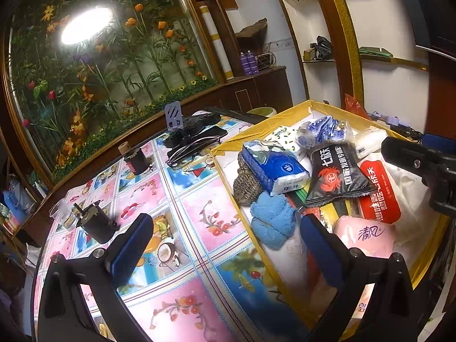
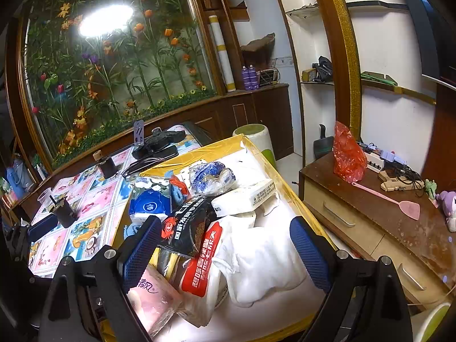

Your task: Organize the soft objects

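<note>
A table (image 1: pixel 182 199) is covered by a glossy cloth printed with pink flower panels and blue fruit panels. On its right part a shallow box (image 1: pixel 228 171) with yellow walls is set, and the soft things are gathered inside it: a blue tissue pack (image 1: pixel 273 168), a blue knitted piece (image 1: pixel 272 222), a brown knitted piece (image 1: pixel 246 185), a black snack bag (image 1: pixel 336 176), a red packet (image 1: pixel 379 196), a pink tissue pack (image 1: pixel 367 236) and a white cloth (image 2: pixel 262 259).

The left gripper (image 1: pixel 225 245) is held above the boundary between cloth and box, one finger over the cloth and the other over the box; its jaws are spread wide and nothing is held. The right gripper (image 2: pixel 225 253) is held above the near end of the box, over the white cloth and red packet, likewise spread wide and empty.

Elsewhere on the cloth, a dark cup (image 1: pixel 98 225), a small dark jar (image 1: pixel 136 161) and a black bundle with cables (image 1: pixel 196 134) are seen. Behind the table a large glass panel (image 1: pixel 114 65) painted with bamboo and orange flowers is framed in dark wood, with a lamp reflected in it. To the right, a wooden cabinet (image 2: pixel 370 228) carries a red plastic bag (image 2: pixel 349 156) and a pink fly swatter (image 2: pixel 399 203). White wall shelves (image 2: pixel 316 82) are edged by a gold strip.
</note>
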A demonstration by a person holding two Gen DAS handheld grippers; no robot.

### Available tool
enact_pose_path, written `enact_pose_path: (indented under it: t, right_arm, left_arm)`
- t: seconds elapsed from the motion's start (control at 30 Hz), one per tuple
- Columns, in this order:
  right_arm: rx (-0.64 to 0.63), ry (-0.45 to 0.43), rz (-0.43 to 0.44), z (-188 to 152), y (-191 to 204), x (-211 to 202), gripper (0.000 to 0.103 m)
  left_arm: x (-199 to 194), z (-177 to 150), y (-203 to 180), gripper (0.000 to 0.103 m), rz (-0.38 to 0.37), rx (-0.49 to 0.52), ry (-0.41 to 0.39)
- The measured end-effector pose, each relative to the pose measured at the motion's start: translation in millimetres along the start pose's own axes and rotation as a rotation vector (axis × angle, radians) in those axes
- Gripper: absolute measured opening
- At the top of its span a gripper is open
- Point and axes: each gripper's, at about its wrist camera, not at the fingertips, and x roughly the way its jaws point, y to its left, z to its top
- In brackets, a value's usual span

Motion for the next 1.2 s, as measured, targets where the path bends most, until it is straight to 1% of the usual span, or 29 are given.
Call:
enact_pose_path:
  t: [0.13, 0.37, 0.47, 0.57, 0.9, 0.97, 1.13, 1.2]
  right_arm:
    - [0.001, -0.004, 0.001, 0, 0, -1, 0.094]
    - [0.002, -0.004, 0.0, -1, 0, -1, 0.094]
    - [0.002, -0.005, 0.001, -1, 0, -1, 0.094]
    - [0.002, -0.004, 0.001, -1, 0, -1, 0.094]
    - [0.001, -0.003, -0.001, -2, 0, -1, 0.094]
    - [-0.002, 0.0, -0.001, -1, 1, -2, 0.094]
    - [-0.012, -0.009, -0.005, 2, 5, -5, 0.094]
    - [-0.014, -0.016, -0.007, 2, 6, -7, 0.094]
  left_arm:
    - [0, 0, 2, 0.103, 0.01, -0.006, -0.002]
    - [-2, -1, -3, 0.103, 0.021, 0.013, -0.011]
    - [-2, -1, -3, 0.103, 0.011, 0.012, -0.004]
    - [-3, -1, -5, 0.103, 0.021, 0.019, -0.007]
    - [-4, -1, -5, 0.103, 0.021, 0.021, -0.009]
    - [-4, -1, -5, 0.103, 0.008, 0.015, -0.004]
    - [-2, 3, 6, 0.103, -0.068, -0.041, 0.028]
    - [-3, 2, 11, 0.103, -0.064, -0.065, 0.022]
